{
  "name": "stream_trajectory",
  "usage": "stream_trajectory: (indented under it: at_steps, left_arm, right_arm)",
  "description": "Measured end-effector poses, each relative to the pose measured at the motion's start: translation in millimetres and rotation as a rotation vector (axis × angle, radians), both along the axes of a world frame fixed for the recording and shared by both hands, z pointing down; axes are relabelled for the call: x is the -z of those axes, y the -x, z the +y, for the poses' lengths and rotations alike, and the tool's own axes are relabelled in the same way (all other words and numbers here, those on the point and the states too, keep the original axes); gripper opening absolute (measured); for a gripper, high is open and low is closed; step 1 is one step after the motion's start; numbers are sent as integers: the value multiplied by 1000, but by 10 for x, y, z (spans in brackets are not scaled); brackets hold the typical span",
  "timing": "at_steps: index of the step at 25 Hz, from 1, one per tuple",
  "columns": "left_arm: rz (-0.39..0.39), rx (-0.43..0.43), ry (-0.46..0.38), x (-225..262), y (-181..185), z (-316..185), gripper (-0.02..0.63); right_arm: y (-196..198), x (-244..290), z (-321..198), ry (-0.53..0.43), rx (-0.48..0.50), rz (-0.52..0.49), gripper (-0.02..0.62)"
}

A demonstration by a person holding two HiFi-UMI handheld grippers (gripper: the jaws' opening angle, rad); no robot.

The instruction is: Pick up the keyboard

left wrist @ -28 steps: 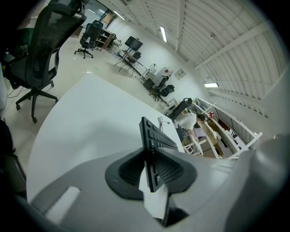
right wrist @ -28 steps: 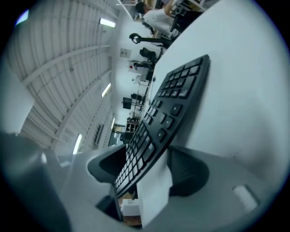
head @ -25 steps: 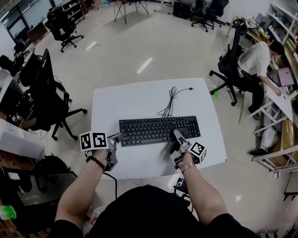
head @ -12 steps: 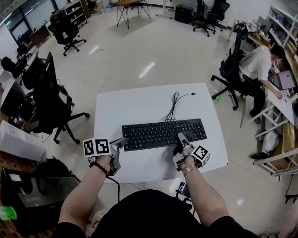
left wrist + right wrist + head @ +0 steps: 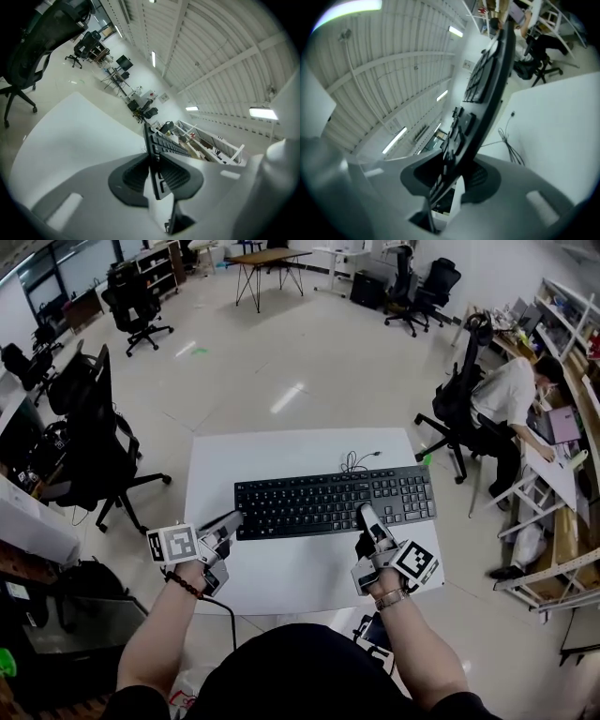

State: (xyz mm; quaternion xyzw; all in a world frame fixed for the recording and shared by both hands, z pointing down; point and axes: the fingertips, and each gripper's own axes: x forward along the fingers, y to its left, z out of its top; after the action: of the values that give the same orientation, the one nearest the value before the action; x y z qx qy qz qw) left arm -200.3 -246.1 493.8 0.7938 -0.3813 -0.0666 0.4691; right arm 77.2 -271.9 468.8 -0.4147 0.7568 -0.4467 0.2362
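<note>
The black, full-size rectangular keyboard (image 5: 333, 501) with a number pad at its right end is held over the middle of the white, rounded-corner table (image 5: 281, 568), its long side running left to right. Its rows of dark keys face up, and its right end sits a little farther than its left. In the left gripper view the keyboard (image 5: 161, 145) appears edge-on as a thin dark slab with raised keys. In the right gripper view the keyboard (image 5: 483, 108) rises as a slim black board against the ceiling, clear of the tabletop.

The left gripper (image 5: 230, 521) pinches the keyboard's near-left corner. Its own view shows the left gripper (image 5: 152, 176) with both ribbed grey pads pressed against the board's two faces. The right gripper (image 5: 366, 515) clamps the near edge right of the middle, just left of the number pad. Its own view shows the right gripper (image 5: 450, 176) with its pads closed on the board.

A thin black cable (image 5: 361, 461) leaves the keyboard's far edge and lies in loose loops on the table just beyond it. The same cable (image 5: 506, 136) shows on the white surface in the right gripper view.

Farther out, a black office chair (image 5: 94, 427) stands on the glossy pale floor to the left of the table. A seated person in a white top (image 5: 511, 390) faces a cluttered desk (image 5: 562, 456) at the far right.
</note>
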Motion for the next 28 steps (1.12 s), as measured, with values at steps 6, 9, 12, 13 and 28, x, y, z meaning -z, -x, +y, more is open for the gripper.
stream_trajectory:
  at_steps: [6,9,12,13,28]
  left_arm:
    - [50,2,-89,229,31,-27,80]
    - [60,10,-118,314,22,-30,78]
    - [62,13,-137,390,35,-36,78]
    - [62,13,-141,411,47,-41,78]
    - [68,17,-182,557,64,-29,78]
  right_arm:
    - [80,553,72,-123,17,110,110]
    - [82,715,102,-166,21,147,110]
    - [99,824,108,-189,21,165,110]
    - [111,851,106,-195,22,167,110]
    - [149,1060,166,-264,29,183,109]
